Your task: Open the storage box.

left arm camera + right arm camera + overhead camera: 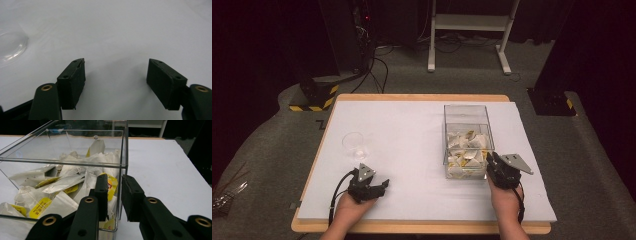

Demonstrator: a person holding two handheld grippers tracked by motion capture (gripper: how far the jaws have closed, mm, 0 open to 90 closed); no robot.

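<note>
Here, in the high view, a white surface [412, 150] fills the middle of the frame, with grey carpet and black stands beyond it at the top.

Left claw [377, 189], lower left of centre: held by a hand [352, 207] coming up from the bottom edge. In the left gripper view its jaws stand wide apart with bare white surface between them, nothing gripped. A clear plastic cup [354, 145] stands just above it in the high view, apart from the jaws; its rim shows at the left edge of the left gripper view.

Right claw [492, 162], lower right of centre, held by the other hand [507, 197]. It sits at the near right corner of a clear box [466, 116]. In the right gripper view the jaws are narrow, one on each side of the box's side wall near that corner. Contact with the wall: cannot tell.

Box is open-topped, right of centre, holding a loose heap of white tea bags [62, 185] with yellow tags [40, 207].
</note>
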